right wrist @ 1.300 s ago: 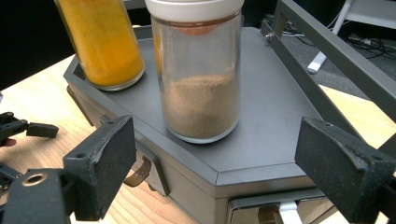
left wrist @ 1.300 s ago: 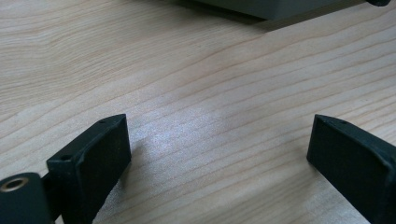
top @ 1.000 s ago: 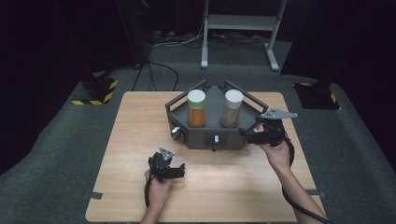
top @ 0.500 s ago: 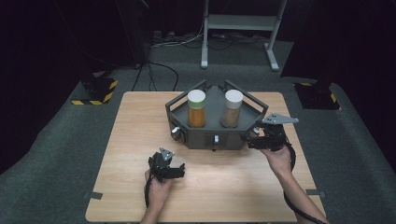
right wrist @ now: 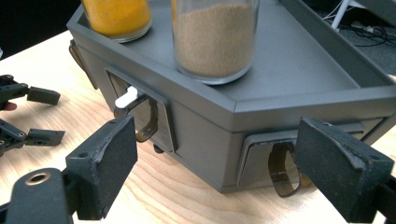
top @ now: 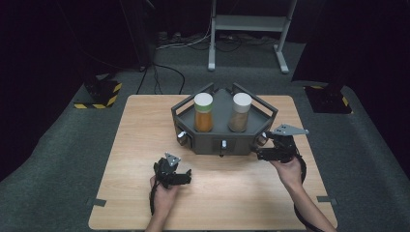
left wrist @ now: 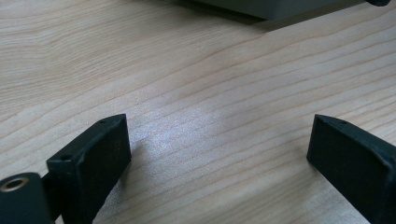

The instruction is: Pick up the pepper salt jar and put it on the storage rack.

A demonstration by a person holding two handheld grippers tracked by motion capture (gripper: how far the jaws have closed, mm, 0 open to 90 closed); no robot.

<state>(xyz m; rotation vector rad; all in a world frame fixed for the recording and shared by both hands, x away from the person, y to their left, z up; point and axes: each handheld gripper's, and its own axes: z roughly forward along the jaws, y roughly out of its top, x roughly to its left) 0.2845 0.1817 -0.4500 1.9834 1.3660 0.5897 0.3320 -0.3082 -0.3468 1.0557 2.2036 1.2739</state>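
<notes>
A dark grey tray box (top: 208,143) stands at the middle back of the wooden table (top: 145,130). On its top are an orange-filled jar (top: 203,113) and a brown-filled jar (top: 241,112), both with white lids. My right gripper (top: 262,147) is at the box's front right corner, open; its jaws have just closed a little, with nothing gripped. In the right gripper view my right gripper (right wrist: 217,140) faces that box corner (right wrist: 299,70), between two drawer fronts with smoky handles (right wrist: 285,172). My left gripper (top: 187,177) rests open on the table; bare wood lies between its jaws in the left gripper view (left wrist: 219,140).
A white lever (right wrist: 128,98) sticks out of the box's front drawer. Beyond the table are a metal stand (top: 246,21), floor cables (top: 164,77) and yellow-black striped bases (top: 99,96). In the right gripper view the left gripper (right wrist: 46,116) lies at the far left.
My right gripper has shifted slightly down and left along the box's corner. The left gripper has stayed where it was.
</notes>
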